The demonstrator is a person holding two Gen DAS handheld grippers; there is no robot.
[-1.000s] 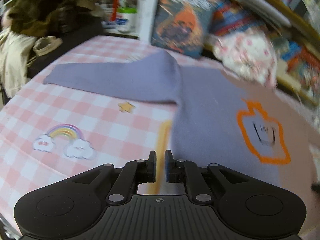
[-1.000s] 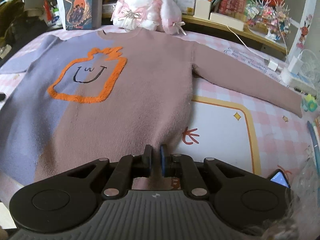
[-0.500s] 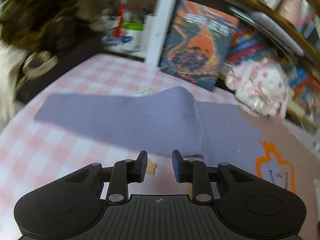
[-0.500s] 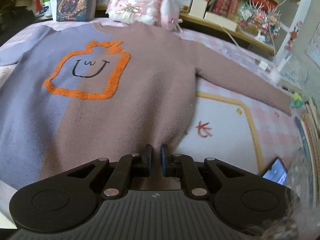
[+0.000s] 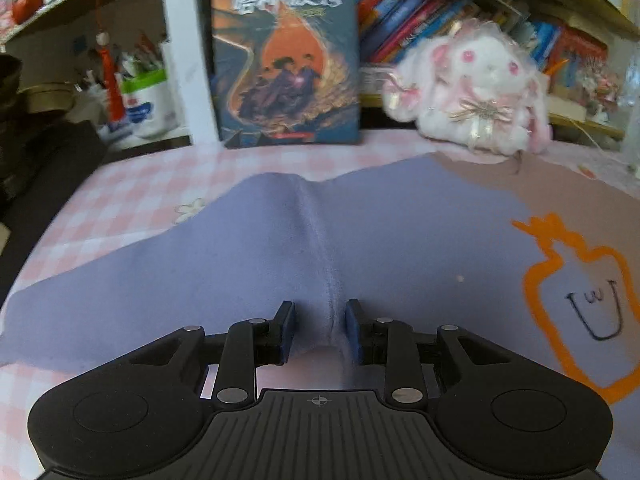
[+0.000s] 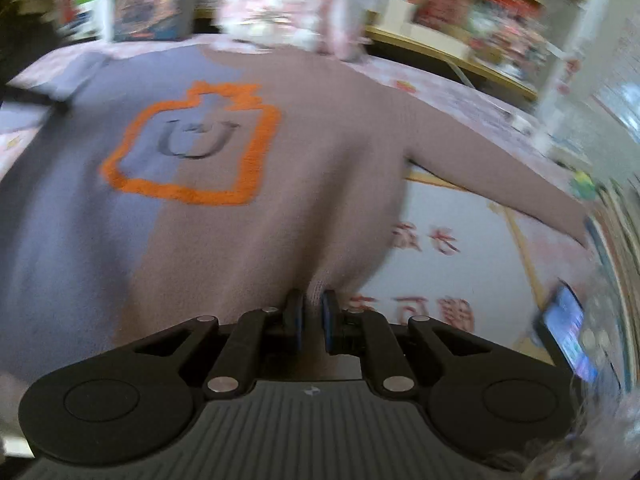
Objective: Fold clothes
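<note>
With its jaws spread either side of a raised purple fold, the left gripper [image 5: 320,330] sits at the armpit of the purple-and-mauve knitted sweater [image 6: 248,208] spread on the pink checked tabletop [image 5: 132,192]; the right gripper [image 6: 312,326] pinches its mauve hem.

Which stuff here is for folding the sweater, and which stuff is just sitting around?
For the job:
- sweater
- left gripper, open around a ridge of purple cloth
- right gripper, pinching the sweater's bottom edge

Just lying about:
- plush bunny
- book standing at the back
- phone
- checked cloth underneath
</note>
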